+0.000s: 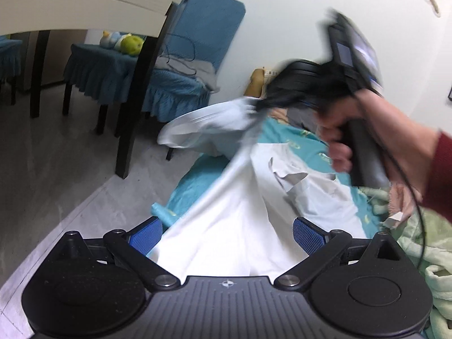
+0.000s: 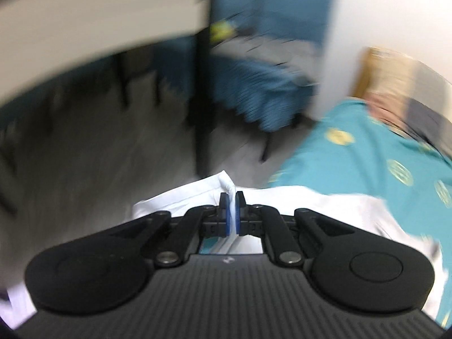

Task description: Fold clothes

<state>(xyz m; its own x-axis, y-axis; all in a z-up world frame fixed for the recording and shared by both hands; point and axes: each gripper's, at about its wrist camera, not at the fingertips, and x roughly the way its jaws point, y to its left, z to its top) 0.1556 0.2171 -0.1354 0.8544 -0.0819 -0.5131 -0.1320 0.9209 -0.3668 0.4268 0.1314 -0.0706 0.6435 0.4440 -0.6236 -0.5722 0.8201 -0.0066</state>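
Both tongs show: the right tongs (image 2: 232, 212) are pinched tight on a fold of the white garment (image 1: 231, 226), thin layers of cloth squeezed between the blue pads (image 2: 226, 217), while the left tongs (image 1: 226, 234) stand spread wide with white cloth lying between the fingers, neither pad pressing it. From the left wrist view, the right hand (image 1: 367, 130) in a red sleeve (image 1: 440, 175) sits at two o'clock, lifting a blurred corner of the garment toward eleven o'clock. The garment is plain white, smooth, creased into long ridges, partly spread on the bed's teal sheet (image 2: 367, 147) with yellow round prints. A green fleecy blanket (image 1: 418, 254) lies at four o'clock. Blue-covered chairs (image 1: 180, 84) stand beyond on the grey floor (image 1: 56, 169).
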